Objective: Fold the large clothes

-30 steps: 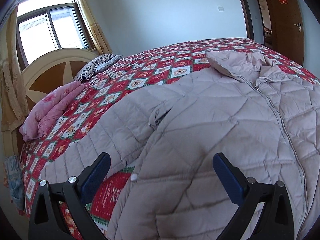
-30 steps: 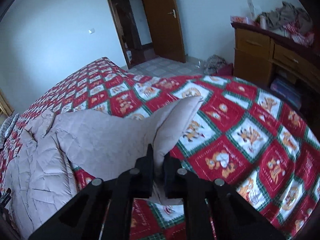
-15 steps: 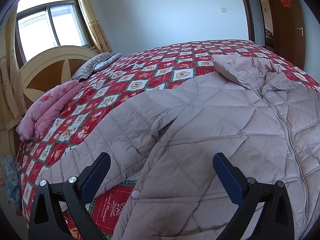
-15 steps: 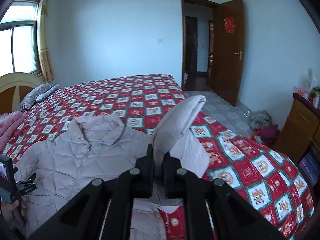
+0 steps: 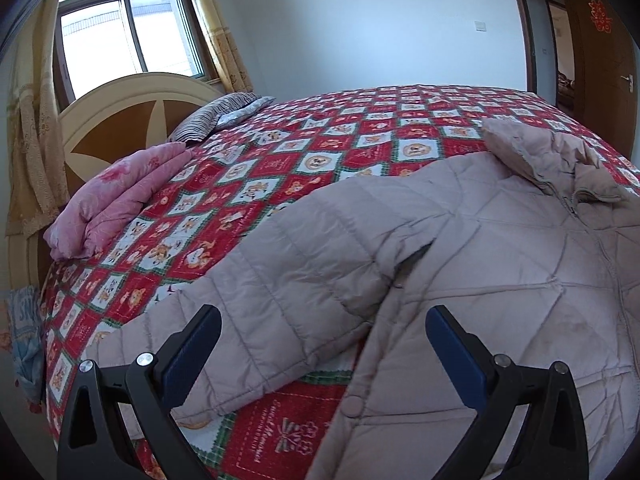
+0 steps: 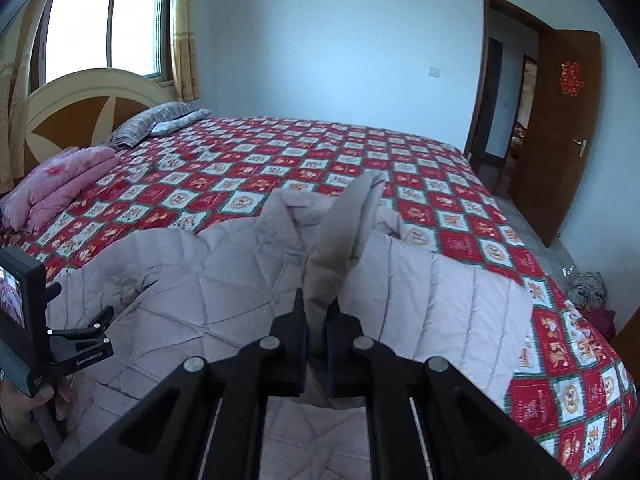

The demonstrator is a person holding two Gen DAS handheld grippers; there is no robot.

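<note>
Jacket: a pale pink quilted jacket (image 6: 224, 280) lies spread face up on the near half of the bed, collar toward the far side.
Bed cover: a red, white and green checked bed cover (image 6: 304, 160) with small bear pictures lies under the jacket.
Right gripper: the right gripper (image 6: 316, 320) has its jaws pressed together on the jacket's right sleeve (image 6: 344, 232); the sleeve stands up from the jaws above the jacket's chest.
Left gripper: the left gripper (image 5: 320, 344) has its jaws spread wide with nothing between the pads; it hangs over the jacket's left sleeve (image 5: 288, 280), which lies flat and angles out to the left.
Writing on left gripper: in the right wrist view its black frame carries white lettering that reads "GenRobot.AI" (image 6: 89, 356).
Screen: a small lit screen (image 6: 12, 296) sits on the left gripper; a hand (image 6: 24, 412) holds that tool at the near left.
Writing on bed cover: a red square (image 5: 288, 424) near the jacket's hem has white script too small to read.
Snap: a round snap button (image 5: 353, 407) sits on the jacket's front edge.
Door: an open brown door (image 6: 560, 128) at the far right bears a red paper sign (image 6: 571, 79).
Folded blanket: a pink folded blanket (image 6: 60, 184) lies at the left by the headboard (image 6: 80, 104).
Pillow: a striped pillow (image 6: 148, 124) lies beyond the blanket.
</note>
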